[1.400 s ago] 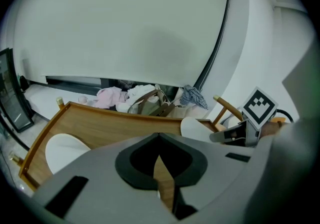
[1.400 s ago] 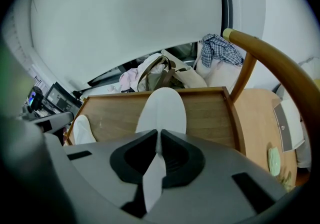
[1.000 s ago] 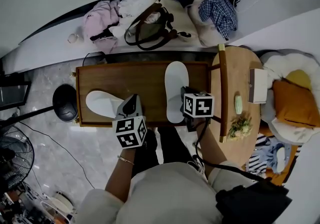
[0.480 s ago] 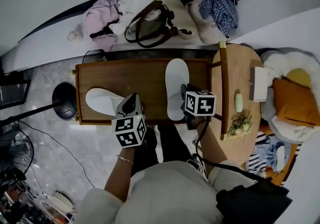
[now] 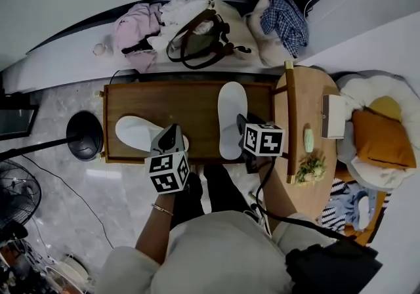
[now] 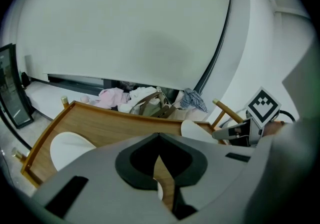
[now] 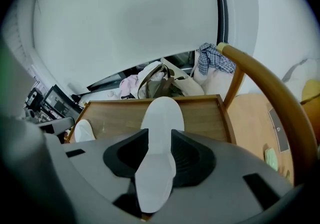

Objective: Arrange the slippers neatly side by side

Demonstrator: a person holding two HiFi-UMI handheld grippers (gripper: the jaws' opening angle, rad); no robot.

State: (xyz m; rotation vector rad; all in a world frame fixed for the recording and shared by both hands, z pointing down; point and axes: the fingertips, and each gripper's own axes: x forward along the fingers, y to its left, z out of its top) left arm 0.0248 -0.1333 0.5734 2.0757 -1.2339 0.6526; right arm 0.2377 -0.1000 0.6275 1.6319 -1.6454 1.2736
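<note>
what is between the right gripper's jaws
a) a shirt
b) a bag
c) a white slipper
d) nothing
c: in the right gripper view the slipper lies lengthwise between the jaws of the right gripper, which have just been opening.

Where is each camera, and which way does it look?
Head view: on the person's head, looking down at the wooden tray, left slipper and right slipper; shows the person's left forearm, left gripper and right gripper.
Left gripper view: on the left gripper, looking along its closed jaws across the tray; the right gripper shows at right.
Right gripper view: on the right gripper, looking along jaws that have just been opening, the right slipper between them.
Shared: both gripper views show the tray, both slippers and the bag.
</note>
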